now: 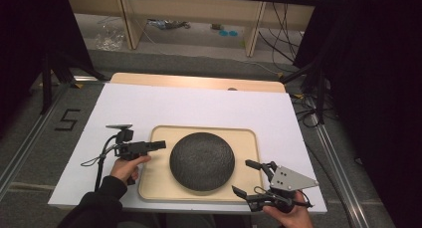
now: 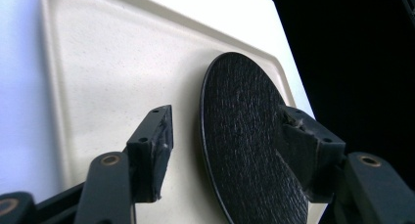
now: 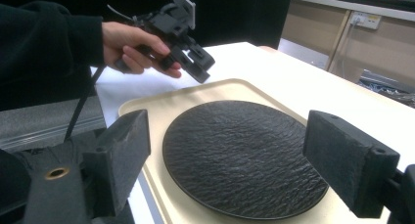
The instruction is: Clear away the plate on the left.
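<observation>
We have a round black plate [image 1: 202,161] with a rough, slate-like face lying flat in the middle of a cream tray [image 1: 248,138], and the tray sits on the near half of the white table [image 1: 199,103]. Our left gripper [image 1: 158,145] hovers over the tray's left edge, just beside the plate's left rim, jaws apart and holding nothing. Our right gripper [image 1: 248,177] waits at the tray's near right corner, close to the plate's near right rim, jaws also spread wide and empty.

The risks we see come from the plate's shape. It is shallow and lies low on the tray, so a jaw has little room to get under the rim; if we close too high, the pads will likely slide off the edge and the plate will skid across the smooth tray. A one-sided pinch at the rim could also let it tilt and drop. And if a jaw catches the tray's raised lip instead, we may drag the whole tray toward the near table edge
</observation>
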`<state>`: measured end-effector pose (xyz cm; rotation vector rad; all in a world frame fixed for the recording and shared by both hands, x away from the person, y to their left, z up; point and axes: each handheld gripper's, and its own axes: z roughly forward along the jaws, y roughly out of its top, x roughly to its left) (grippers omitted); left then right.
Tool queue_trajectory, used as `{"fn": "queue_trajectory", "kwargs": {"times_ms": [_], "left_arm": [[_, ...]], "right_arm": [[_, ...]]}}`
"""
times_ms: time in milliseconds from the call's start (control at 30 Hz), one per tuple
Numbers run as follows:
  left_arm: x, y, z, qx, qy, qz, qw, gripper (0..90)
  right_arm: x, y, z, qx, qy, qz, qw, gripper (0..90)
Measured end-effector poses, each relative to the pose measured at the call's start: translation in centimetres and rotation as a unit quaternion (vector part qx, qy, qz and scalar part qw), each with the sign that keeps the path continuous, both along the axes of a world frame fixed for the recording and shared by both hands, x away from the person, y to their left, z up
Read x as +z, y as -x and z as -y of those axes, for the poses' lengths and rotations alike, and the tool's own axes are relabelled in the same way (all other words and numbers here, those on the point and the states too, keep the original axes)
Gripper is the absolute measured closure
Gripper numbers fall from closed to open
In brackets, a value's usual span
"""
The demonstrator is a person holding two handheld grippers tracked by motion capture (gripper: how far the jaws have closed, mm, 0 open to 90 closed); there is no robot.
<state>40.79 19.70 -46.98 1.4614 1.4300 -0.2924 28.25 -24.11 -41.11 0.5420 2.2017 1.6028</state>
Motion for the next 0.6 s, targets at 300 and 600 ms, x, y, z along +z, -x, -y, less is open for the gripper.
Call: {"fn": "queue_trajectory", "kwargs": {"times_ms": [300,600], "left_arm": [[1.1,1.1,-2.2,0.015,-0.002,0.021,0.9997,35.8],[1.6,2.1,-3.9,0.031,-0.003,0.034,0.9989,35.2]], "right_arm": [[-0.1,-0.1,0.0,0.002,-0.002,0.001,1.0,18.8],[0.0,-0.1,-0.1,-0.002,-0.005,0.002,1.0,18.7]]}}
